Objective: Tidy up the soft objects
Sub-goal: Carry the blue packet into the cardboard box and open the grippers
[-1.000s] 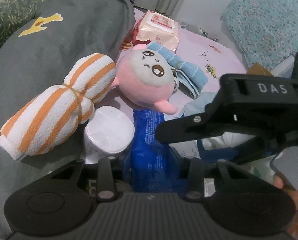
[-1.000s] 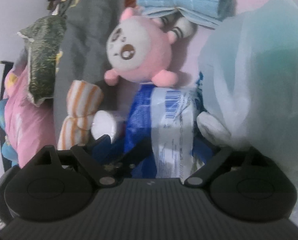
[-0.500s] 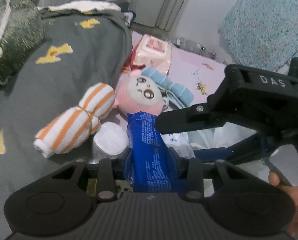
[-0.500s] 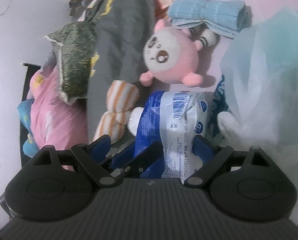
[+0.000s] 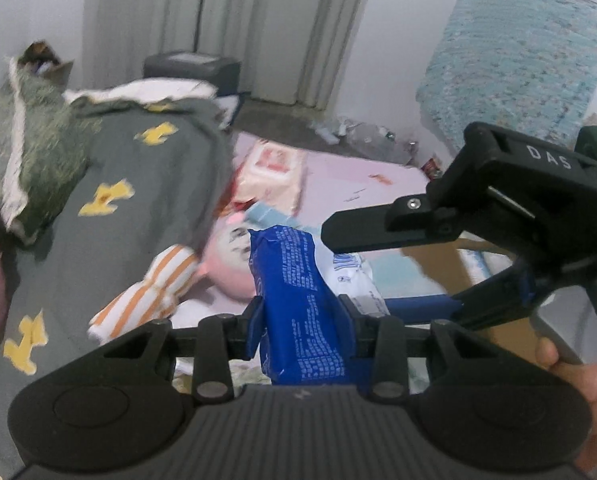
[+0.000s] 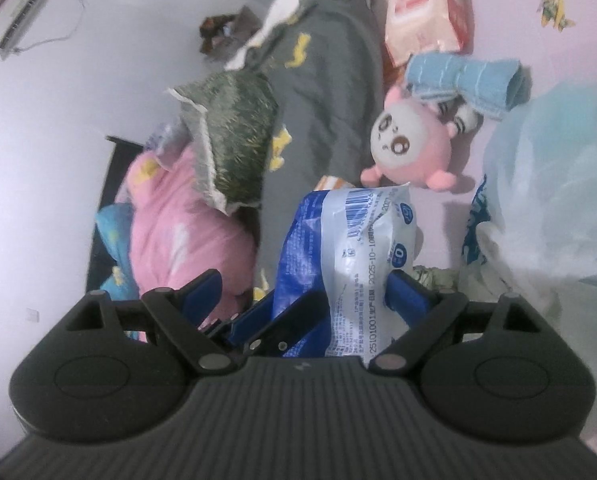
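Observation:
A blue and white soft pack is held between both grippers, lifted above the bed. My left gripper is shut on its blue side. My right gripper spans the same pack from the other side, its blue fingers against the white face. The right gripper's body shows at the right of the left wrist view. A pink plush doll, a blue rolled towel and an orange-striped rolled towel lie on the bed below.
A grey blanket with yellow shapes covers the left of the bed. A pink wipes pack lies at the far side. A translucent plastic bag stands on the right. A green pillow and pink bedding lie left.
Both grippers have risen with the blue pack, so the bed and its objects look smaller and lower. The white roll beside the striped towel is out of sight now.

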`<state>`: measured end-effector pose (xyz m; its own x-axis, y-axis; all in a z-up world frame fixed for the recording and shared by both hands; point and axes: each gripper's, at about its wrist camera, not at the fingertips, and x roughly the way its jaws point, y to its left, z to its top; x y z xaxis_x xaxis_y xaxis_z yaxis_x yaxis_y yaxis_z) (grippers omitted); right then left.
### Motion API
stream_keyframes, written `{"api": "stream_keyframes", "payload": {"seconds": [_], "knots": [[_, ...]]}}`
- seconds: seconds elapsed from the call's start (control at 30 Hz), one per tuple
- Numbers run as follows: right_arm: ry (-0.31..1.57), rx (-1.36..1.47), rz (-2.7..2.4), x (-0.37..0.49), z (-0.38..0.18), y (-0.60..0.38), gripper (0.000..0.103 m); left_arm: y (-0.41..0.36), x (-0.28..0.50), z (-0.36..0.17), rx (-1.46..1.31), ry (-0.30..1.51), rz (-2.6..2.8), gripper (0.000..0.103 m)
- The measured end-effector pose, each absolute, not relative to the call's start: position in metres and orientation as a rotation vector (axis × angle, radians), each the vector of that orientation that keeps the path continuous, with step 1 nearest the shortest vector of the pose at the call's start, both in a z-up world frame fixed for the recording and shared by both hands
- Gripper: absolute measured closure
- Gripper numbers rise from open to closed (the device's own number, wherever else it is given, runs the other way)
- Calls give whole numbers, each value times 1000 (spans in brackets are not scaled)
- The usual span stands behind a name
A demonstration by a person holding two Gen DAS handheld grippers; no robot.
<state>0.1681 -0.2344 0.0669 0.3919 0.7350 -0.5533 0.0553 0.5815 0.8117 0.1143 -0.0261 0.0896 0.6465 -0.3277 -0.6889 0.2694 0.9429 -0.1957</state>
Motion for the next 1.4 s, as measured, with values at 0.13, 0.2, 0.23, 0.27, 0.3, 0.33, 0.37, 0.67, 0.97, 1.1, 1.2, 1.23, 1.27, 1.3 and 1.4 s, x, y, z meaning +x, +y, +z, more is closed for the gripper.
{"api": "stream_keyframes", "payload": {"seconds": [0.13,0.2,0.23,0.27,0.3,0.33,0.37,0.67,0.97,1.1,1.2,1.23,1.27,1.3,1.4], "knots": [[1041,889,493,148,82,-274,12,-63,109,101,-56,774,-396,64],[1012,905,475,138,87,-298,12,-90,108,104,-40,765,-438,64],[998,915,462,133,88,-312,12,-103,108,104,-33,763,-456,64],[984,925,449,128,89,-326,12,-119,109,105,-23,763,-479,64],[969,936,433,123,90,-342,12,-132,109,103,-15,765,-499,64],[954,948,414,118,90,-360,12,-147,109,102,-7,768,-519,64],[942,960,395,114,89,-374,12,-165,111,100,3,775,-542,64],[897,1046,232,98,55,-496,11,-276,137,63,73,844,-629,63],[969,1188,214,126,-40,-549,12,-307,154,16,169,954,-648,54],[1013,1237,183,129,-71,-554,12,-307,150,16,203,938,-664,51],[997,1244,163,124,-75,-558,12,-301,146,22,211,919,-670,47],[981,1235,153,120,-73,-562,12,-299,144,25,209,915,-672,46],[961,1224,143,117,-69,-565,12,-295,143,28,205,912,-671,44],[944,1209,124,114,-66,-568,12,-290,141,31,199,911,-669,43],[936,1143,28,114,-59,-575,12,-273,136,39,170,904,-654,32]]}}
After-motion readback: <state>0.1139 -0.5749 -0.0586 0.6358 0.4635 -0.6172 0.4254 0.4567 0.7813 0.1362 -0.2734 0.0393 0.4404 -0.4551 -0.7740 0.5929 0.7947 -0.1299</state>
